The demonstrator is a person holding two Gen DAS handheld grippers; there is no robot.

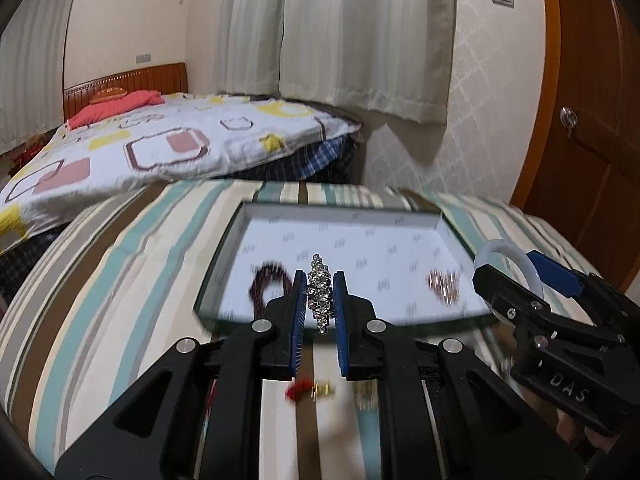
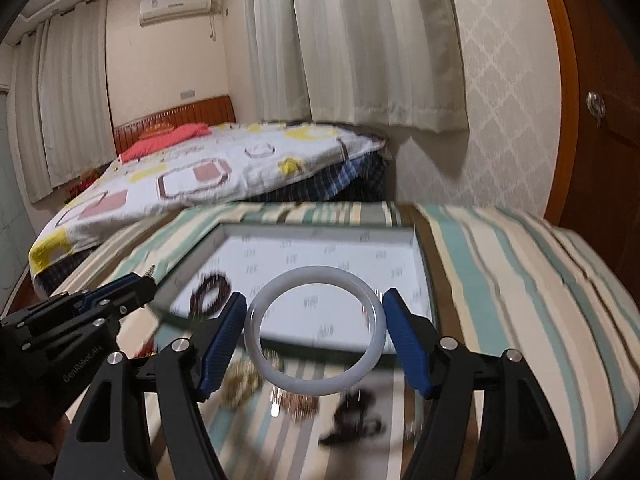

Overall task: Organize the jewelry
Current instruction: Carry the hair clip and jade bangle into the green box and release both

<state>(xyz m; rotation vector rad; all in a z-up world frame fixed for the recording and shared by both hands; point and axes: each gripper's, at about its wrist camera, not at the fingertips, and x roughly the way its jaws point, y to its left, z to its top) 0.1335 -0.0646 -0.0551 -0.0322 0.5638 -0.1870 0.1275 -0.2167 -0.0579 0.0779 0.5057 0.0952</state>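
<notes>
In the left wrist view my left gripper (image 1: 319,294) is shut on a silver rhinestone bracelet (image 1: 318,280), held upright above the near edge of a shallow white tray (image 1: 340,216). A dark red bead bracelet (image 1: 266,280) and a pink-copper piece (image 1: 442,284) lie in the tray. My right gripper (image 2: 316,324) grips a white jade bangle (image 2: 316,387) across its width, pads pressed on both sides, also over the tray's (image 2: 320,232) near edge. Each gripper shows in the other's view: the right gripper (image 1: 516,268) at the right, the left gripper (image 2: 148,280) at the left.
Loose jewelry lies on the striped cloth before the tray: a red tassel piece (image 1: 308,392), a gold piece (image 2: 240,384), a copper piece (image 2: 296,400) and dark beads (image 2: 352,420). A bed (image 2: 180,176) stands behind, curtains (image 2: 360,40) and a wooden door (image 2: 600,140) beyond.
</notes>
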